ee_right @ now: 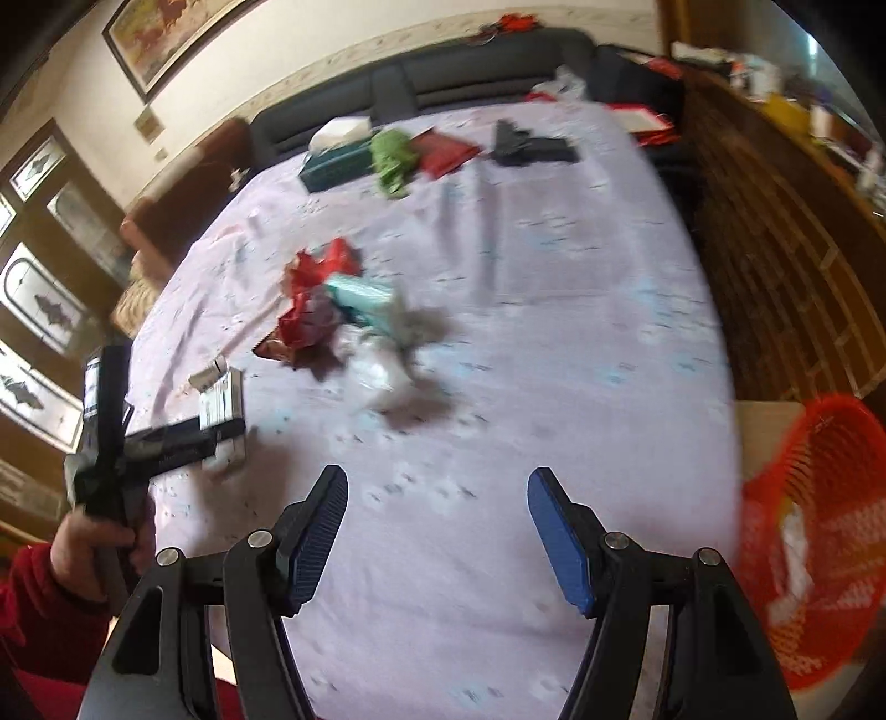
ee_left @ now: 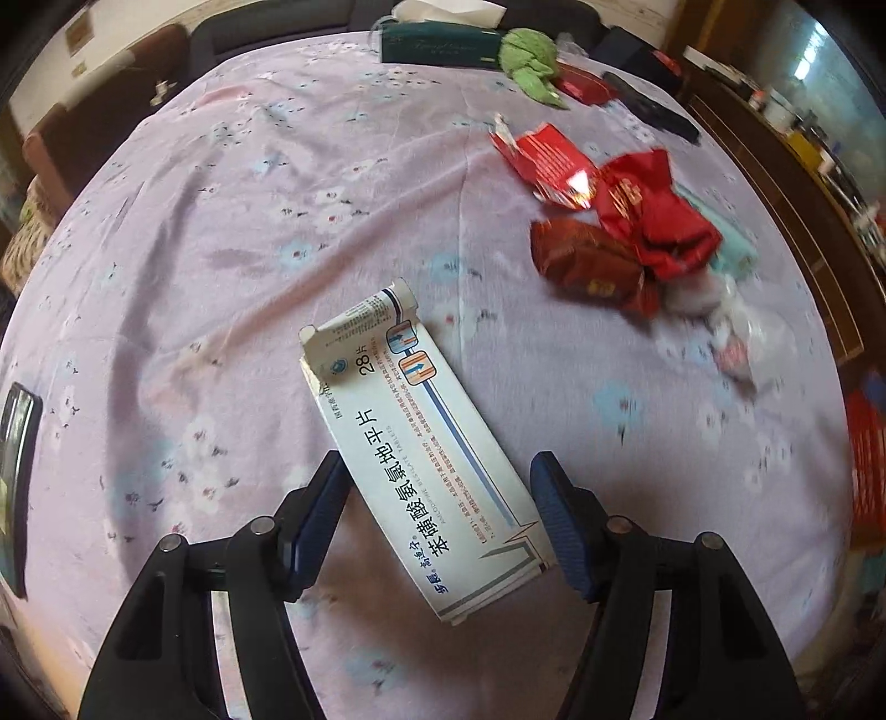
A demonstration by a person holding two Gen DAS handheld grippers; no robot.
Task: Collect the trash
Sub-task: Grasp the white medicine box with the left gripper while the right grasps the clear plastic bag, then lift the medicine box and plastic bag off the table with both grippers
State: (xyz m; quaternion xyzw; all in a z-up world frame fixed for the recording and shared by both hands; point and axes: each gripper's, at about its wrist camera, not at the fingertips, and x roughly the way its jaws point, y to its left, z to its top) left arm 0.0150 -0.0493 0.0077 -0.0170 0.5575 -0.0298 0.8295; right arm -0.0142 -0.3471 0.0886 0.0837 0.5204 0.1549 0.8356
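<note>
A white medicine box (ee_left: 421,443) with a torn open end lies flat on the lilac flowered tablecloth (ee_left: 221,249). My left gripper (ee_left: 437,487) is open, with its jaws on either side of the box's near half, not closed on it. The box also shows in the right wrist view (ee_right: 221,404), with the left gripper (ee_right: 166,443) over it. A heap of red wrappers (ee_left: 637,221), a teal box and clear plastic lies to the right; it shows in the right wrist view (ee_right: 343,310). My right gripper (ee_right: 437,487) is open and empty above bare cloth. An orange mesh basket (ee_right: 819,531) stands at the right table edge.
At the far edge lie a dark green tissue box (ee_left: 437,44), a green cloth (ee_left: 529,61), a red packet (ee_left: 581,86) and a black object (ee_left: 653,108). A dark sofa (ee_right: 443,77) stands behind the table. A wooden cabinet (ee_right: 775,249) runs along the right.
</note>
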